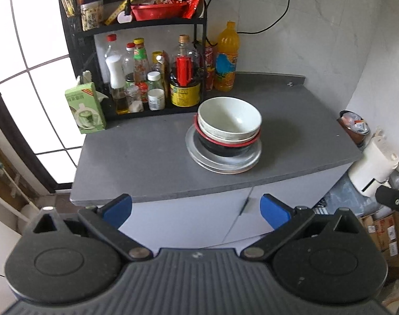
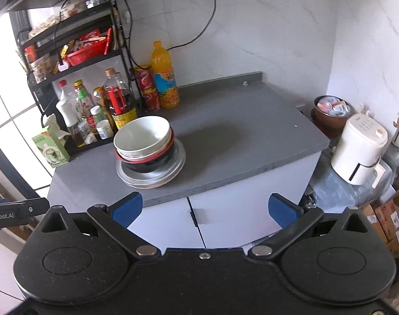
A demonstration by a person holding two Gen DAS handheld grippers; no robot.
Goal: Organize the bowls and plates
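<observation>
Bowls and plates sit in one pile on the gray desk, closer to its front edge than its back, and a bit toward the left side where the rack is. Nearest to me are the two grippers, both held out in front of the desk, off its front edge, by the white cupboard doors. The left gripper has its blue pads spread wide and holds nothing. The right gripper is wide too, with nothing in it. Neither one touches the pile.

At the bottom of the pile are flat silver plates, one on another. A black bowl with a red rim stands on them. A white bowl sits inside it, on top, and looks empty. The pile leans a little.

Farther back, at the back left corner of the desk, a black rack is full of bottles and jars. A green box stands just beside it at the left edge. An orange drink bottle and red cans stand at the back edge by the wall. Past the right edge of the desk, lower down, is a white kettle.
</observation>
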